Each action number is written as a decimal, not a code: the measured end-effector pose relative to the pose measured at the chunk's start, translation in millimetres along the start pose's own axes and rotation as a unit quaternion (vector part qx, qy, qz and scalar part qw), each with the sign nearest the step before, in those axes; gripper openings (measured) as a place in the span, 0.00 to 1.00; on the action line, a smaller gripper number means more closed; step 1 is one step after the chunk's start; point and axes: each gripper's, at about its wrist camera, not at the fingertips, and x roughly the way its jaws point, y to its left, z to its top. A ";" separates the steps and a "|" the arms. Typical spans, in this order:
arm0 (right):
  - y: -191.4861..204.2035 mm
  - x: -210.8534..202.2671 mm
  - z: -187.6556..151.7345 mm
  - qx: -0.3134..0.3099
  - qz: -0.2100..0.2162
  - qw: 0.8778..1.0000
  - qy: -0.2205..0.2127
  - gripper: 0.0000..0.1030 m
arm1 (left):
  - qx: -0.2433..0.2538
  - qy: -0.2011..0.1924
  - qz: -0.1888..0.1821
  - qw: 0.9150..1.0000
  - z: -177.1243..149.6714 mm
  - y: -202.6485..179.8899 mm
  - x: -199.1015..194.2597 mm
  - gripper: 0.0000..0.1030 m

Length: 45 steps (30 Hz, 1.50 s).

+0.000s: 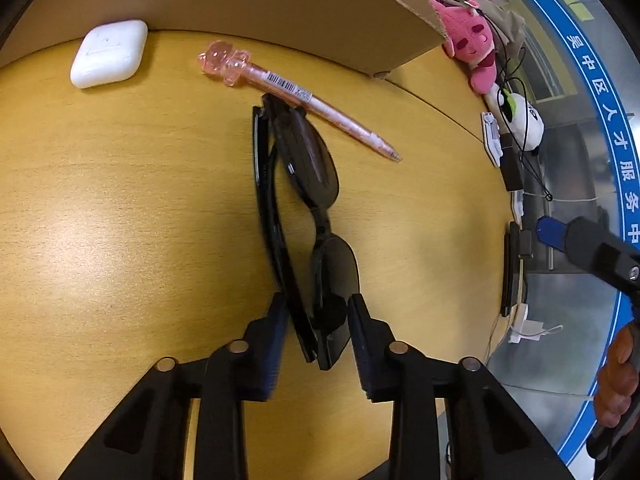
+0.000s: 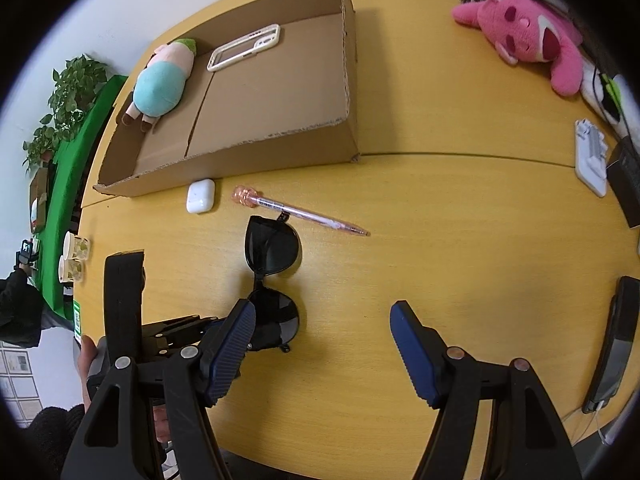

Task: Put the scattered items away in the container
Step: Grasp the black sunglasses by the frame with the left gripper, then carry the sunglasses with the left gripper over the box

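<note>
Black folded sunglasses (image 1: 304, 216) lie on the yellow table; they also show in the right wrist view (image 2: 272, 280). My left gripper (image 1: 318, 312) straddles their near end, its pads close on either side; whether they press on the frame I cannot tell. A pink pen (image 1: 296, 94) and a white earbud case (image 1: 108, 54) lie beyond, by the cardboard box (image 2: 276, 80). The box holds a plush doll (image 2: 160, 80) and a phone case (image 2: 244, 48). My right gripper (image 2: 324, 320) is open and empty above the table, right of the sunglasses.
A pink plush toy (image 2: 528, 40), a white gadget (image 2: 590, 156) and a dark phone (image 2: 616, 340) lie along the table's right edge. Two paper cups (image 2: 74, 258) stand at the left edge. A green surface and a plant (image 2: 68, 100) are beyond.
</note>
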 end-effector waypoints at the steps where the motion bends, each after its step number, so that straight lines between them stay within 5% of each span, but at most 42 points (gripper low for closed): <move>1: 0.7 4.0 0.2 -0.003 0.003 1.000 0.003 0.68 | 0.000 0.000 0.001 1.000 0.0 0.0 0.0 0.30; 12: 37.2 63.4 34.2 -0.038 0.056 0.997 0.032 0.68 | 0.023 -0.013 0.044 0.999 -1.8 -6.3 -9.3 0.27; 21: 59.2 109.6 44.8 -0.026 0.059 0.995 0.071 0.68 | 0.076 -0.034 0.126 0.989 -6.0 -12.6 -21.3 0.26; 22: 59.2 112.1 43.7 -0.023 0.056 0.995 0.075 0.66 | 0.082 -0.035 0.132 0.987 -5.8 -12.9 -21.9 0.26; 26: 61.2 118.2 42.2 -0.023 0.056 0.995 0.079 0.33 | 0.101 -0.039 0.148 0.983 -3.2 -14.6 -25.6 0.26; 31: 62.6 104.9 47.3 -0.025 0.070 0.996 0.059 0.16 | 0.125 -0.050 0.163 0.977 3.2 -18.9 -40.6 0.20; 45: 82.9 -17.6 95.8 0.001 0.116 0.991 -0.061 0.15 | 0.217 -0.153 0.184 0.946 45.2 -72.9 -145.0 0.20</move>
